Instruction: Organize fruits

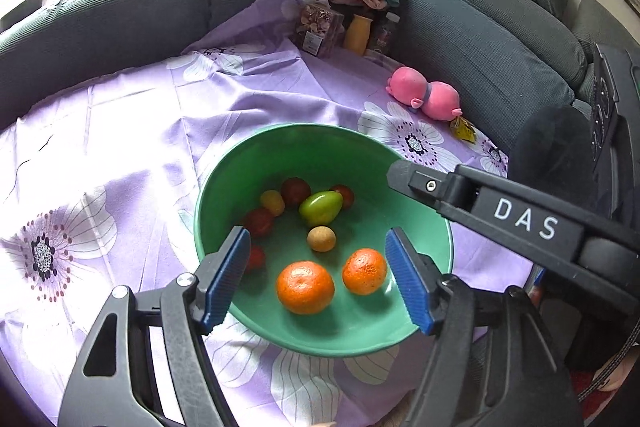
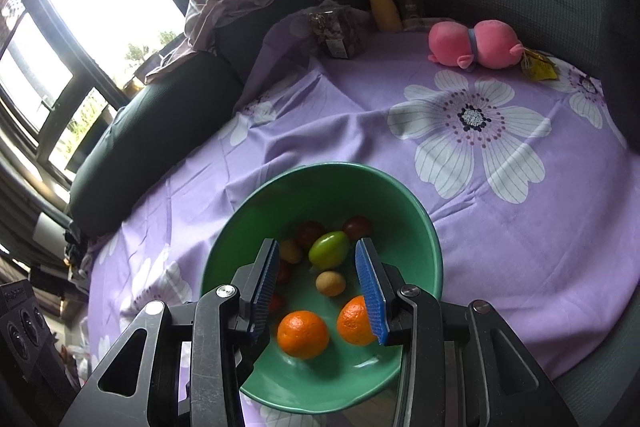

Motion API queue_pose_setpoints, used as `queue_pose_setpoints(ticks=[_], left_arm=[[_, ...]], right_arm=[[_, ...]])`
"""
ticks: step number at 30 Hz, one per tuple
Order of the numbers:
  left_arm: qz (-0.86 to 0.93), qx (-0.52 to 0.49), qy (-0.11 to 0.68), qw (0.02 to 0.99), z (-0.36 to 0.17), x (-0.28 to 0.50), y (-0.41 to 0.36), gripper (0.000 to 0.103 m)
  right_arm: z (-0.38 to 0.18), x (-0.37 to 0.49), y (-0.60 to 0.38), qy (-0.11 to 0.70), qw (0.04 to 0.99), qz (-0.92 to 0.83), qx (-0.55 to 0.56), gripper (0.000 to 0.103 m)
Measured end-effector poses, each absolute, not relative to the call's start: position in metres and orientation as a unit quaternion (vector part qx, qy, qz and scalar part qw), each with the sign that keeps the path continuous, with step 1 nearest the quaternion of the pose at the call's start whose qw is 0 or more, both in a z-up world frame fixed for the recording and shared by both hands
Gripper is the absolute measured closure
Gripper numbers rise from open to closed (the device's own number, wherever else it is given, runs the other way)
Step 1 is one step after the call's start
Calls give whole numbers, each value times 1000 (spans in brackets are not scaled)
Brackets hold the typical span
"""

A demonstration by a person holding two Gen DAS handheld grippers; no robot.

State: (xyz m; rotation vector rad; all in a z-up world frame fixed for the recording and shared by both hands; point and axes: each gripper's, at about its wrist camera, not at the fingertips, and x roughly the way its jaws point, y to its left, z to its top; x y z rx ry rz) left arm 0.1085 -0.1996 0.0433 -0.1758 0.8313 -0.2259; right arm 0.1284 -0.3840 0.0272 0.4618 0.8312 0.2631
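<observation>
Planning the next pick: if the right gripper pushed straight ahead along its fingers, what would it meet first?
Probably the small tan fruit inside the green bowl, centred between the open right gripper fingers; depth is unclear.

Two oranges [image 1: 305, 287] and small fruits in green bowl [image 1: 224, 187]

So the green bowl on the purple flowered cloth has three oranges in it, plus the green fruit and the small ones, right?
Not quite: the green bowl holds two oranges, not three. The left wrist view shows both side by side at the near side. The rest stands: purple flowered cloth, green fruit and small ones.
</observation>
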Motion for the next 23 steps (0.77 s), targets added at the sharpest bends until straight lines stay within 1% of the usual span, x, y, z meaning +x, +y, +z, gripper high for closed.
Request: queue_pose_setpoints(ticks=[23], left_arm=[[-106,-102,408,901,41,104,-188,33]], right_arm=[[28,127,-380,403,888,93,200,62]])
